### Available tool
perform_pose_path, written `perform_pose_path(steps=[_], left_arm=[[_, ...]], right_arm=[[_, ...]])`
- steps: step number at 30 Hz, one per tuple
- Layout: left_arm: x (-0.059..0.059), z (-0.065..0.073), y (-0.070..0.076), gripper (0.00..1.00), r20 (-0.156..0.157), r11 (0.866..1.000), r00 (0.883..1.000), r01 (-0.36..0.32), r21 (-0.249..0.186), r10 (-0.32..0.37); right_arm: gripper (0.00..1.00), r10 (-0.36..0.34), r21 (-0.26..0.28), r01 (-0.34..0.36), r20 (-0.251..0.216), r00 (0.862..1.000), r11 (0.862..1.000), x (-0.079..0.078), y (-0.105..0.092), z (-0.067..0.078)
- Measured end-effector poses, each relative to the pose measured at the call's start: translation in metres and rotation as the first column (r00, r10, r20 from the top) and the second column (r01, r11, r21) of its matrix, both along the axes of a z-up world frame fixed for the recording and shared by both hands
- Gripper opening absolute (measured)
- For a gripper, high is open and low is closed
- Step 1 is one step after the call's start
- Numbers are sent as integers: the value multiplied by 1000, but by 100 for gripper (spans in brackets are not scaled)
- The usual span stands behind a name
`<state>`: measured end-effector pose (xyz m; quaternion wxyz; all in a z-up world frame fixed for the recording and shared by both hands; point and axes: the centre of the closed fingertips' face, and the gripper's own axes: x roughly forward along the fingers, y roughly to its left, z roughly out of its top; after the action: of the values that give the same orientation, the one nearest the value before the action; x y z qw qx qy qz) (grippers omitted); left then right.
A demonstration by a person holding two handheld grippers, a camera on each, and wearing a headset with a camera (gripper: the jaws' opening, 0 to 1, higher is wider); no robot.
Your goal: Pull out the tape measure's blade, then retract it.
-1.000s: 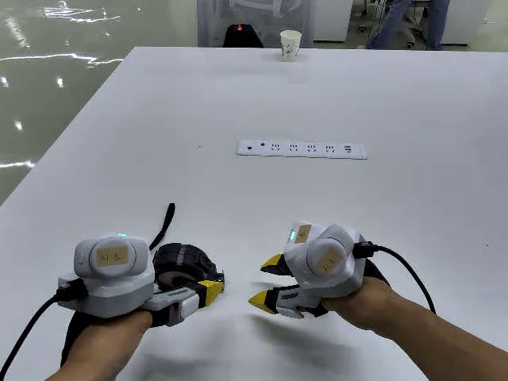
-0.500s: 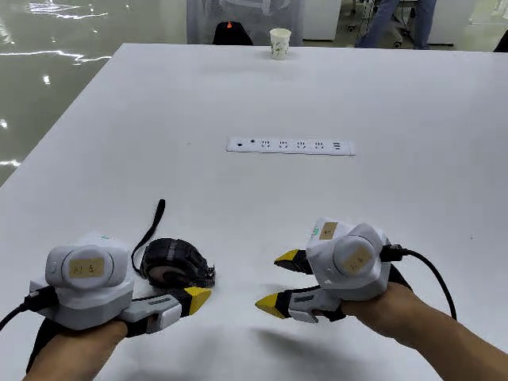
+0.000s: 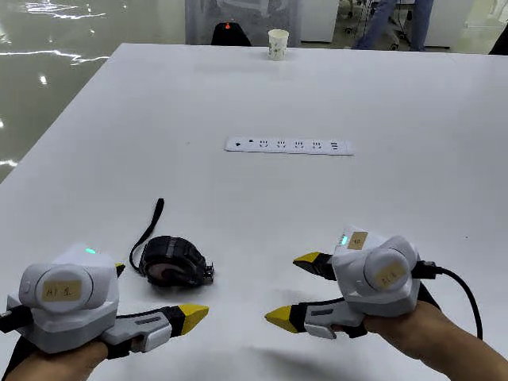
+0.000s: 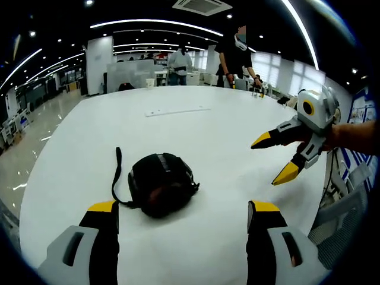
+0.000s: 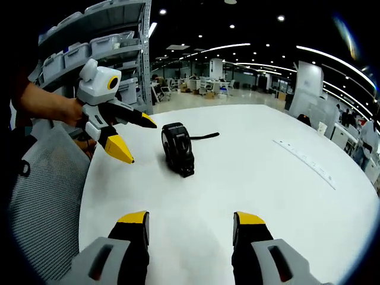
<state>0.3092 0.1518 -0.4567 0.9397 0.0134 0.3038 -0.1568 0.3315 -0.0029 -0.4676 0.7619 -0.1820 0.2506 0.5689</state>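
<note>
a: a wide white bench (image 3: 397, 119) in a big, bright hall with a glossy floor. what's lying on it?

b: a flat white power strip (image 3: 288, 145) near the middle, and a paper cup (image 3: 278, 44) standing at the far edge. nearer the person, toward the left, is the tape measure (image 3: 173, 262).

a: how does the tape measure sit?

b: it's a round black case resting on the bench, with nothing gripping it. a black strap (image 3: 149, 226) trails from it toward the far side. the small end tab of the blade sits tight against the case.

a: and the left tool (image 3: 155, 290)?

b: held low at the near left, its yellow-tipped jaws spread wide. in the left gripper view the tape measure lies just ahead of the jaws, in line with the gap between them, and touches neither.

a: the right tool (image 3: 292, 287)?

b: near right, in the person's hand, pointing across toward the left. its jaws also stand apart, with nothing in them. bare bench lies between it and the tape measure. a black cable (image 3: 460, 290) leaves its back end.

a: anything around the bench?

b: in the right gripper view, shelving (image 5: 113, 41) with grey bins stands behind the left tool. in the left gripper view, people (image 4: 237, 53) stand beyond the far end of the bench.
</note>
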Motion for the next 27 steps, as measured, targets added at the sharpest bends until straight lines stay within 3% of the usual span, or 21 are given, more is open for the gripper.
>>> perform_pose_path(steps=[12, 19, 27], left_arm=[[-14, 4, -5, 89, 22, 998, 998, 53, 21, -53], [-22, 8, -7, 92, 38, 998, 997, 65, 7, -65], [-32, 14, -13, 95, 58, 993, 991, 119, 22, -120]], right_arm=[[67, -63, 57, 63, 5, 998, 996, -10, -16, 11], [72, -99, 78, 98, 13, 995, 992, -14, -29, 17], [79, -115, 91, 113, 10, 993, 989, -27, -37, 15]])
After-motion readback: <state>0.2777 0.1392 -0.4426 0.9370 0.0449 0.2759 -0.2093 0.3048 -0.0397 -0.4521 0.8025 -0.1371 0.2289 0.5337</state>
